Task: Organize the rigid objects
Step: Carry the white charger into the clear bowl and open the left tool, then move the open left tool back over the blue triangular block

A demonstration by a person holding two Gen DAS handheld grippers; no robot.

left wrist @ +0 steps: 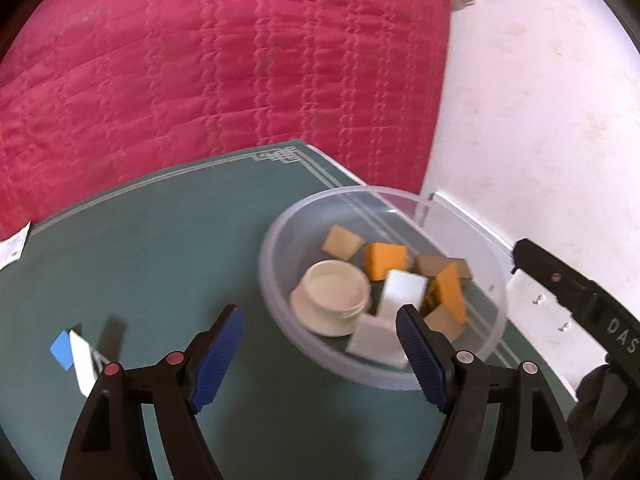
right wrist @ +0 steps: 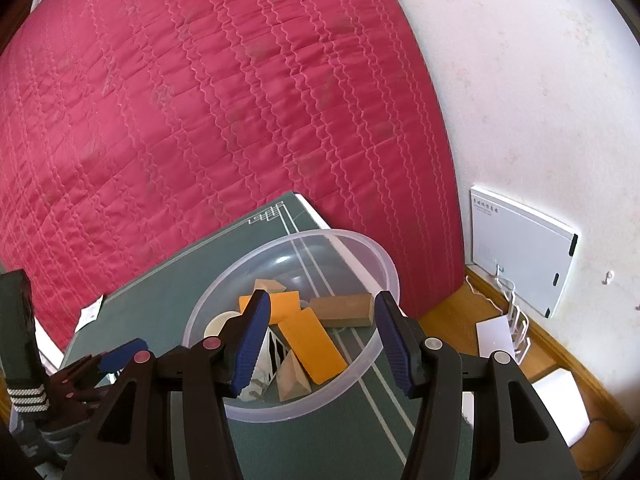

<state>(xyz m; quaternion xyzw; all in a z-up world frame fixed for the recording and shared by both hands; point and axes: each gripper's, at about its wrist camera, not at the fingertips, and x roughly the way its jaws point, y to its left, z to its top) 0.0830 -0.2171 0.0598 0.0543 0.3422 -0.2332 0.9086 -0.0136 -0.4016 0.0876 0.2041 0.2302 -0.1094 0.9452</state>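
Observation:
A clear plastic bowl (left wrist: 280, 300) stands on a green mat (left wrist: 152, 264). In it lie several blocks: orange (left wrist: 382, 260), white (left wrist: 402, 290), tan (left wrist: 342, 242), and a cream round lid (left wrist: 332, 296). My left gripper (left wrist: 320, 356) is open and empty, hovering at the bowl's near rim. A blue and white box (left wrist: 74, 352) lies on the mat to its left. In the right wrist view the bowl (right wrist: 360, 252) holds an orange block (right wrist: 312, 344) and a brown block (right wrist: 340, 310). My right gripper (right wrist: 320, 344) is open and empty above it.
A red quilted bed (left wrist: 200, 60) lies beyond the mat. A white wall (right wrist: 540, 80) is on the right with a white panel (right wrist: 520, 248) and wire rack (right wrist: 516, 320). The other gripper (left wrist: 580, 300) shows at the right edge of the left wrist view.

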